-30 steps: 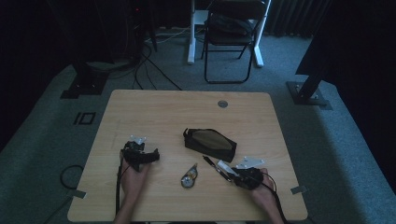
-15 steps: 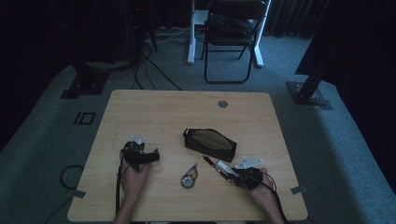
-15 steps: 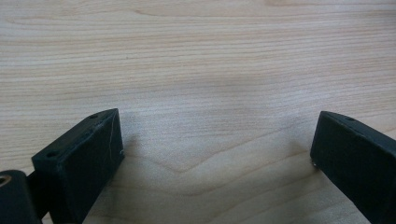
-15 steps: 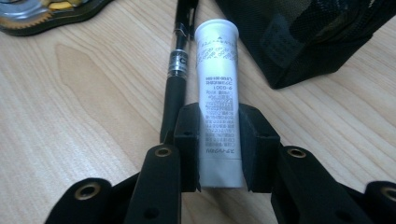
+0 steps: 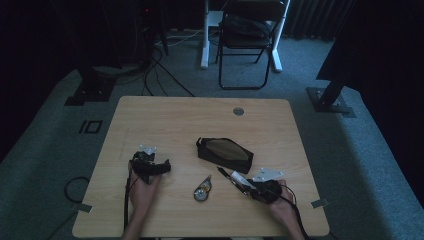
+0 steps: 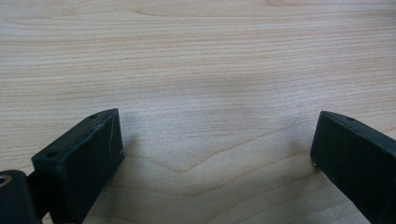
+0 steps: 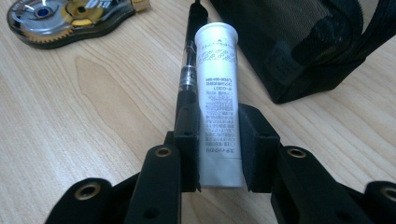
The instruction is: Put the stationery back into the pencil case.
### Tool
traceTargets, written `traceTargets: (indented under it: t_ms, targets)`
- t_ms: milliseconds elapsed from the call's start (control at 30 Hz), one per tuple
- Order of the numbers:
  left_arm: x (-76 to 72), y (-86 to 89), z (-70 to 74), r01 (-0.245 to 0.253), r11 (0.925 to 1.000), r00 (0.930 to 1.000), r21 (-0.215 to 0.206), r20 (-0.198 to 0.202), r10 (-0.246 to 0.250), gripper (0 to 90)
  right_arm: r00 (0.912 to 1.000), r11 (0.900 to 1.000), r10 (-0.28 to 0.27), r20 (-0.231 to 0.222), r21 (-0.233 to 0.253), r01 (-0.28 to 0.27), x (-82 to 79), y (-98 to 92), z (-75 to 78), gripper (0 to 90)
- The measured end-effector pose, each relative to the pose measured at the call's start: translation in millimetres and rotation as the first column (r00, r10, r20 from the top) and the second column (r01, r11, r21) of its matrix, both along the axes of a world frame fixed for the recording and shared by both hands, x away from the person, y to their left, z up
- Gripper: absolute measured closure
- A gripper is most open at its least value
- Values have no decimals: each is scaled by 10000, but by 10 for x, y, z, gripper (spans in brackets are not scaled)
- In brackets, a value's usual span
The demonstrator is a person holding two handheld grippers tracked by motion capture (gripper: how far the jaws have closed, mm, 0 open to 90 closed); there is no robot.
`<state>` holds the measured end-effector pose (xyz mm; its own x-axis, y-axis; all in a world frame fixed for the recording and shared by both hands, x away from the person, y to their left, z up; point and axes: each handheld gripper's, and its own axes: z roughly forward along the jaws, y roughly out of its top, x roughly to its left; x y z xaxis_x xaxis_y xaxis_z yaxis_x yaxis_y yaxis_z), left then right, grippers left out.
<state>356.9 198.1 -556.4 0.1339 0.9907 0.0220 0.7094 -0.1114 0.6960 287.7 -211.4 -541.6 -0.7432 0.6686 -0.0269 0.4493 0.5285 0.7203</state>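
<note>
My right gripper is shut on a white tube with grey print, which sticks out ahead of the jaws toward a black mesh pencil case. A black and clear pen lies along the tube's left side, and its near end is hidden behind the left jaw. In the high view the right gripper sits near the table's front right, just below the pencil case. My left gripper rests at the front left, open over bare wood, with nothing between its jaws.
A clear correction-tape dispenser with gold gears lies between the two grippers. The wooden table has a round cable hole near its far edge. A folding chair and floor cables stand beyond it.
</note>
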Motion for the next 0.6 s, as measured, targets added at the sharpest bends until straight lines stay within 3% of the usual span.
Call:
traceTargets:
  t_ms: [600]
  targets:
    - [0, 0, 0, -1, 10000, 10000, 1, -3, 1, 27, 9983, 9978, 390, 429, 523, -412, -85, 55, 171, 714]
